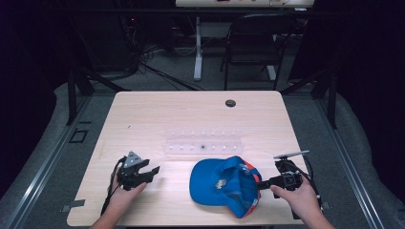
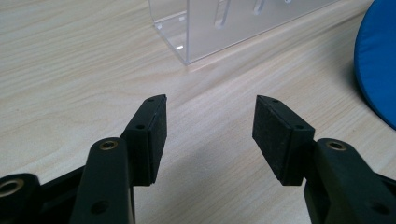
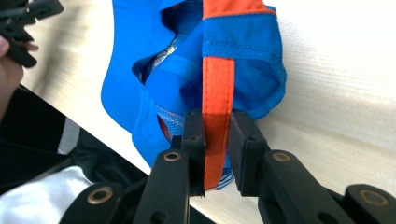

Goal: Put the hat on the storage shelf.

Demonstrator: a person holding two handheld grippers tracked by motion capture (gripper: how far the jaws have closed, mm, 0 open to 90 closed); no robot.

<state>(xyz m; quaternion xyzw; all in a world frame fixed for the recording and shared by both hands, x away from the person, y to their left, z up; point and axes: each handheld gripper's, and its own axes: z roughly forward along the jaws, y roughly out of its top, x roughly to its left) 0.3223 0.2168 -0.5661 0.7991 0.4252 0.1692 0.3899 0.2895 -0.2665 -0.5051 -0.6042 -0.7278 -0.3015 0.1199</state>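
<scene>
The right tool (image 3: 217,154) is clamped on the orange strap (image 3: 218,84) at the back of a blue baseball cap (image 1: 224,183) — its two black jaws press the band from both sides, low in the right gripper view. In the high view the same tool (image 1: 263,183) sits at the lower right of the frame, held in the person's right hand (image 1: 298,193), with its tips at the cap's right edge. The cap lies on the wooden tabletop (image 1: 191,114) in the lower middle of that frame, its brim toward the left and its open underside turned up.

The left tool (image 2: 209,135) has its jaws wide apart with nothing between them but bare wood. In the high view it rests at the lower left (image 1: 152,172), in the person's left hand (image 1: 125,191), well apart from the cap.

The right gripper view shows the cap's inside — blue lining, seams and the orange band running up from the jaws — which the high view leaves too small to read. The left gripper view shows a corner of a clear plastic rack (image 2: 224,28) at the top of the frame and the blue brim's edge (image 2: 376,70) at the far right.

From above, the rack (image 1: 203,142) lies just beyond the cap in the middle of the tabletop; one small dark thing (image 1: 204,146) sits in it, too small to name. A dark round hole (image 1: 230,103) marks the far edge of the tabletop.
</scene>
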